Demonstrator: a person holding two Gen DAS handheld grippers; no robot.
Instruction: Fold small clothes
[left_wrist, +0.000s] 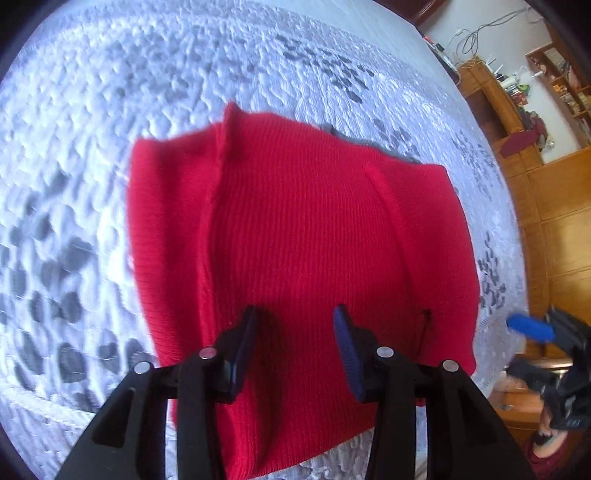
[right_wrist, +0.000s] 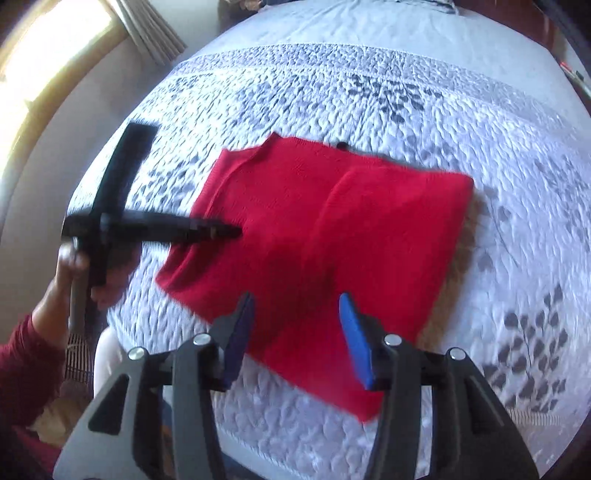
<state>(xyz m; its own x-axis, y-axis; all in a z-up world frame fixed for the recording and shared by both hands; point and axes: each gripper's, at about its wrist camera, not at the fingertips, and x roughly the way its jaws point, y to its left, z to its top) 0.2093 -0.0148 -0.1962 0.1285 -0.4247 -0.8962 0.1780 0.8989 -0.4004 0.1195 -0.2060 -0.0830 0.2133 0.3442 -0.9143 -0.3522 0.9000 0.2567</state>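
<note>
A red knitted garment (left_wrist: 303, 236) lies folded into a rough rectangle on the bed; it also shows in the right wrist view (right_wrist: 332, 236). My left gripper (left_wrist: 295, 317) is open and empty, hovering just above the garment's near edge. In the right wrist view the left gripper (right_wrist: 229, 232) reaches in from the left, its tips over the garment's left side. My right gripper (right_wrist: 295, 302) is open and empty, above the garment's near corner. In the left wrist view the right gripper (left_wrist: 532, 328) is at the far right, off the bed's edge.
The bed has a white quilted cover (left_wrist: 110, 147) with grey leaf print (right_wrist: 528, 347). Wooden shelves and cabinets (left_wrist: 554, 206) stand beyond the bed's right side. A window with curtains (right_wrist: 55, 55) is at the left. A small dark item (right_wrist: 342, 145) peeks from behind the garment's far edge.
</note>
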